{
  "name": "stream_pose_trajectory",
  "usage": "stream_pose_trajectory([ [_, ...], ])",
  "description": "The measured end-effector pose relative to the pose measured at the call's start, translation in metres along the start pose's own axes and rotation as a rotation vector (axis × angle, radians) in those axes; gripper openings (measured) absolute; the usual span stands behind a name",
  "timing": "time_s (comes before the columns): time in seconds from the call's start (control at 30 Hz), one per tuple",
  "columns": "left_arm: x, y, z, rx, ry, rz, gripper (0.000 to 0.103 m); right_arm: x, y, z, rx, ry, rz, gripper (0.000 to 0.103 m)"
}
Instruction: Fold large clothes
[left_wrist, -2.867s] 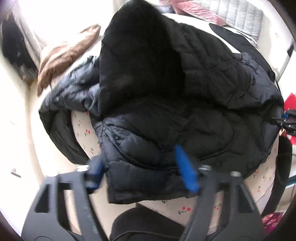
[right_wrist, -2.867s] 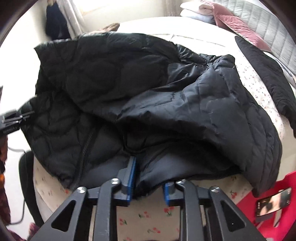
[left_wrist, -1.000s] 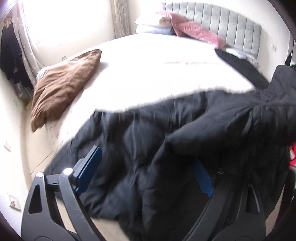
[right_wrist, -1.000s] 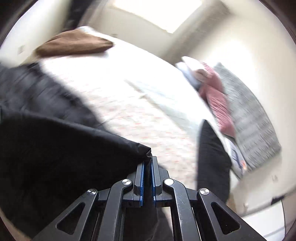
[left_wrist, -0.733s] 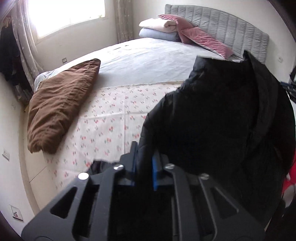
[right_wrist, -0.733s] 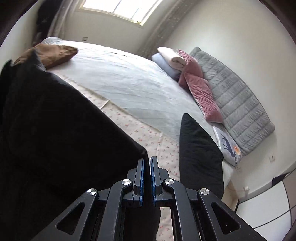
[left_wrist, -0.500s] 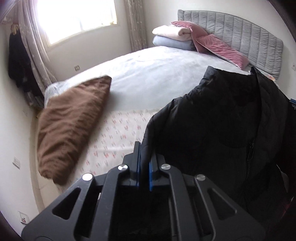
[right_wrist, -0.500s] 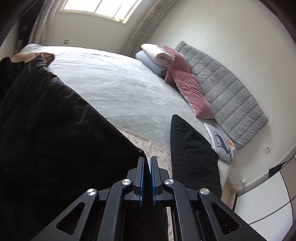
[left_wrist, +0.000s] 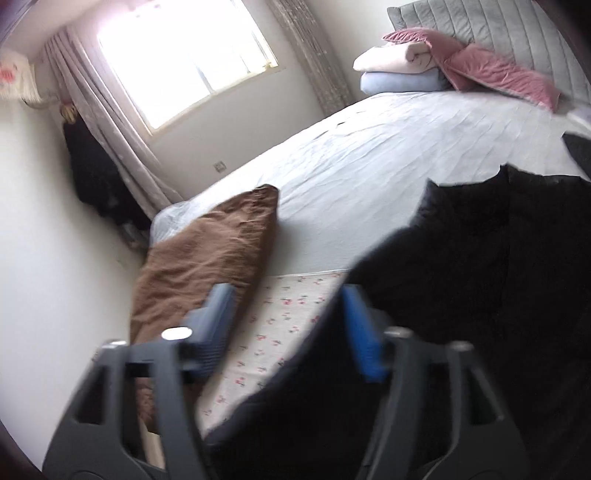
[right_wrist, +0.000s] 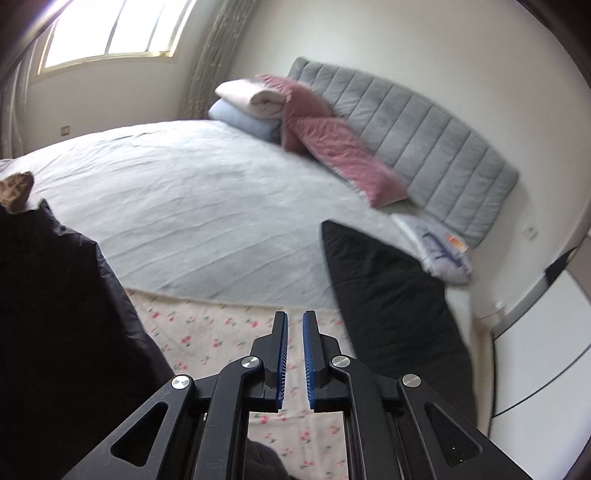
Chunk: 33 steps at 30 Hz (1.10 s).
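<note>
The large black puffer jacket (left_wrist: 480, 295) fills the right and lower part of the left wrist view, lying over the bed's near end. My left gripper (left_wrist: 288, 325) is open, its right blue pad at the jacket's edge, nothing between the jaws. In the right wrist view the jacket (right_wrist: 55, 314) is at the left, apart from my right gripper (right_wrist: 294, 332), which is open a small gap and empty above the cherry-print sheet (right_wrist: 207, 332).
The bed has a grey cover (right_wrist: 184, 203), a brown blanket (left_wrist: 207, 258) at its left edge, a black cloth (right_wrist: 391, 302) at the right, stacked pillows (right_wrist: 258, 103) and a grey headboard (right_wrist: 424, 140). A window (left_wrist: 184, 59) and curtains are at the back.
Both grippers, shut on the lifted jacket half a second ago, have opened and let it go. The jacket has dropped lower onto the bed.
</note>
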<state>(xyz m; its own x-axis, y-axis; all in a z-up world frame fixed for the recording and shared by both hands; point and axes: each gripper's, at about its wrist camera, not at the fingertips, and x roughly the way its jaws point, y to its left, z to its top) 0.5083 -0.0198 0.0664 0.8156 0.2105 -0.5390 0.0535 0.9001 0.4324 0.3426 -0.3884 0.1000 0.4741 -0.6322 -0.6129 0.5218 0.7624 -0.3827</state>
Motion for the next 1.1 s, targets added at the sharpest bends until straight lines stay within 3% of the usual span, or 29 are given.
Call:
stream_pose_trajectory([
  [0.03, 0.000, -0.001, -0.005, 0.003, -0.020, 0.004, 0.089, 0.002, 0.001, -0.004, -0.014, 0.007, 0.001, 0.018],
  [0.1, 0.002, -0.001, -0.016, 0.011, -0.013, -0.020, 0.089, 0.008, -0.002, -0.011, -0.040, 0.023, -0.014, 0.028],
  [0.13, 0.004, -0.001, -0.022, 0.021, 0.013, -0.029, 0.089, 0.009, -0.006, -0.015, -0.048, 0.033, -0.009, 0.042],
  [0.17, 0.004, -0.002, -0.030, 0.034, 0.047, -0.035, 0.089, 0.010, -0.010, -0.019, -0.050, 0.037, -0.002, 0.050],
  [0.33, -0.039, -0.007, -0.070, 0.088, 0.051, -0.129, 0.090, -0.015, -0.041, -0.048, -0.052, 0.050, 0.111, 0.056],
  [0.47, -0.078, -0.011, -0.102, 0.092, 0.053, -0.230, 0.098, -0.055, -0.053, -0.082, -0.118, 0.051, 0.146, 0.067],
  [0.7, -0.133, -0.010, -0.155, 0.000, 0.120, -0.453, 0.100, -0.112, -0.048, -0.162, -0.209, 0.129, 0.278, 0.073],
  [0.9, -0.157, -0.010, -0.183, -0.075, 0.144, -0.495, 0.100, -0.130, -0.013, -0.218, -0.366, 0.200, 0.343, 0.073],
  [1.0, -0.159, -0.010, -0.193, -0.134, 0.132, -0.538, 0.100, -0.118, 0.005, -0.235, -0.426, 0.230, 0.295, 0.073],
  [1.1, -0.155, -0.017, -0.203, -0.155, 0.116, -0.534, 0.100, -0.091, 0.010, -0.240, -0.447, 0.262, 0.201, 0.072],
])
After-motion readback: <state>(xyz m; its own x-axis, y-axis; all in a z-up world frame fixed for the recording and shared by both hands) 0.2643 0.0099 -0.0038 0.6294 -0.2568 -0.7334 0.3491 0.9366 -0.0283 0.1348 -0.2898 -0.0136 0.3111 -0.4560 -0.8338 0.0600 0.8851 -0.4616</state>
